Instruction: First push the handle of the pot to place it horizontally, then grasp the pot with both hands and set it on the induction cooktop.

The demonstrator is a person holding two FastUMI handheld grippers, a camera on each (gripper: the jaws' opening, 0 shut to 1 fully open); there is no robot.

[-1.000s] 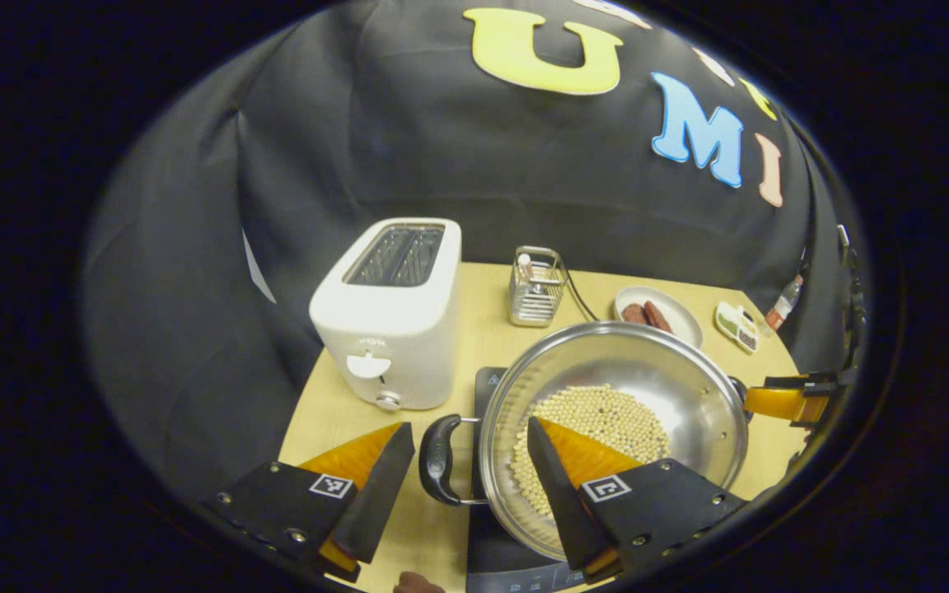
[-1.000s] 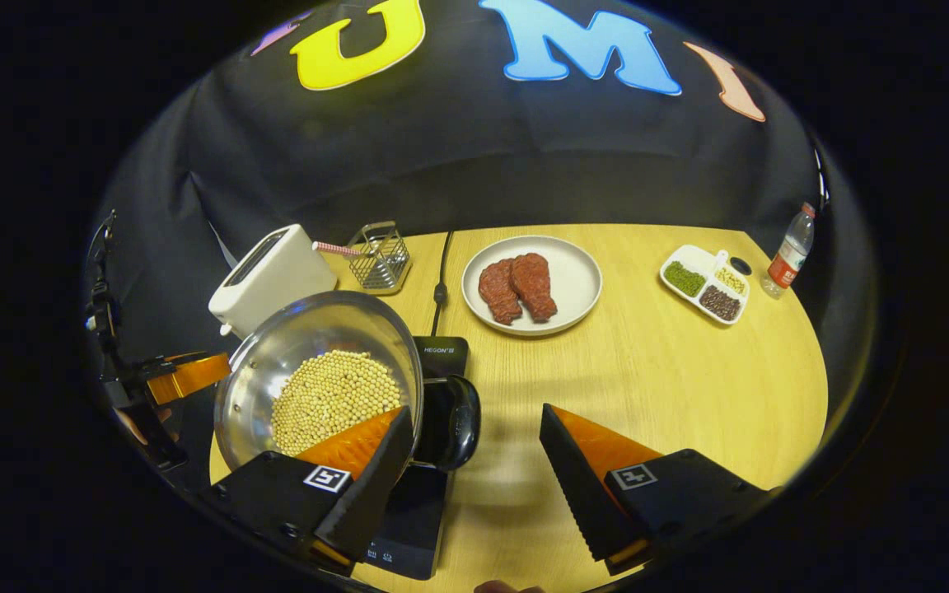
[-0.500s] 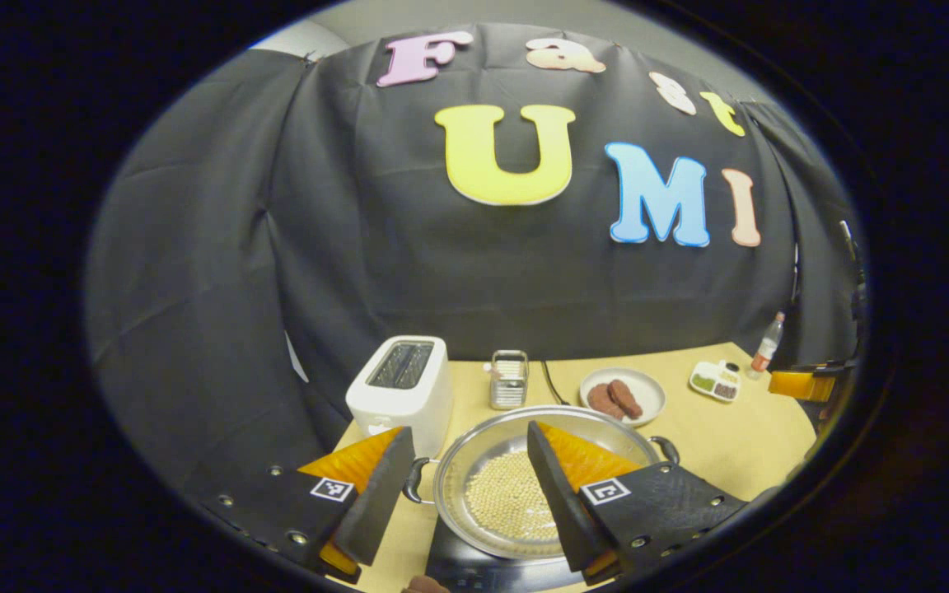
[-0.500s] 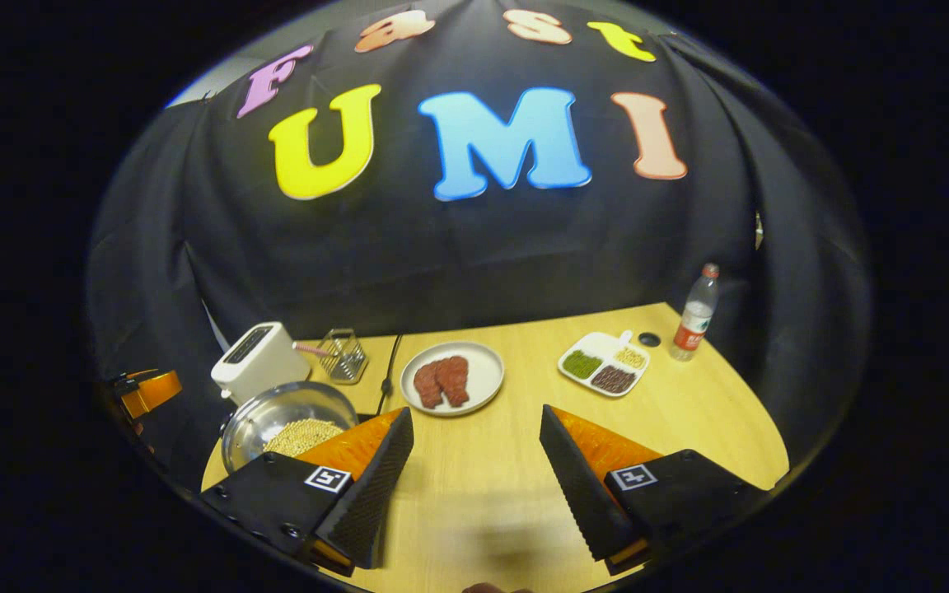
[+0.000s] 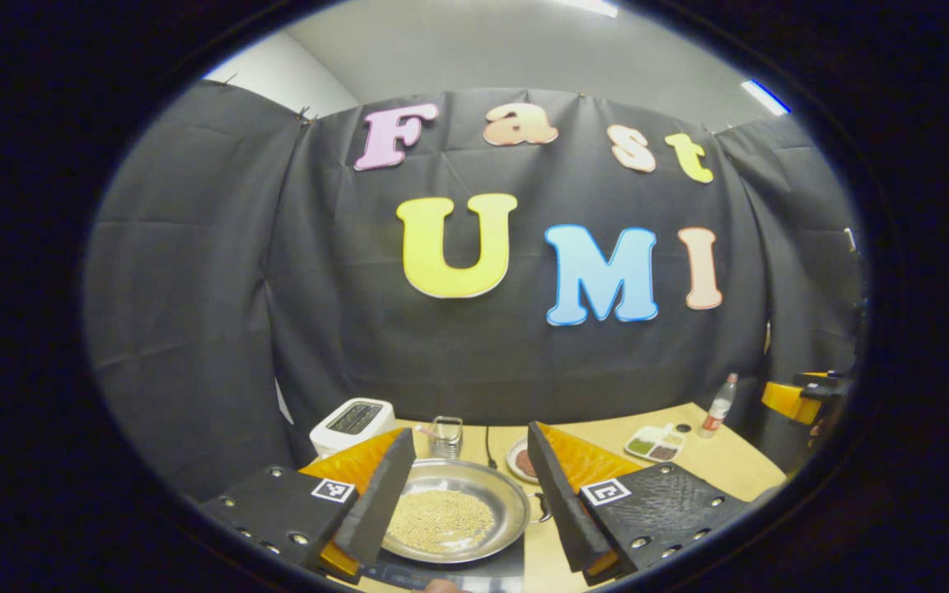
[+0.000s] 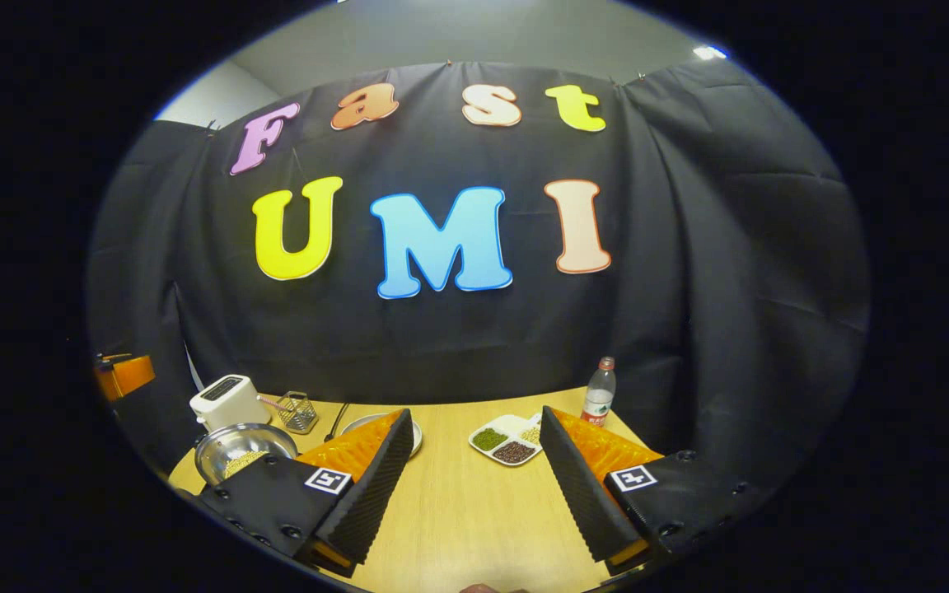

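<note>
Steel pot [image 5: 454,515] on the induction cooktop [image 5: 474,570]; left tool [image 5: 465,494] and right tool [image 6: 474,482] wide open, empty, touching nothing

In the left gripper view the left gripper's own fingers [image 5: 392,486] cover both sides of the pot [image 5: 451,517] — its left handle is hidden. The induction cooktop [image 5: 474,570] shows as a dark sliver, cut off below. The plate [image 5: 518,461] is half hidden.

You have one pot [image 5: 454,515] of beans, one cooktop [image 5: 491,570], one toaster [image 6: 228,399], one wire basket [image 6: 299,412], one round plate [image 5: 521,461], one divided tray [image 6: 509,438] and one bottle [image 6: 599,393].
</note>
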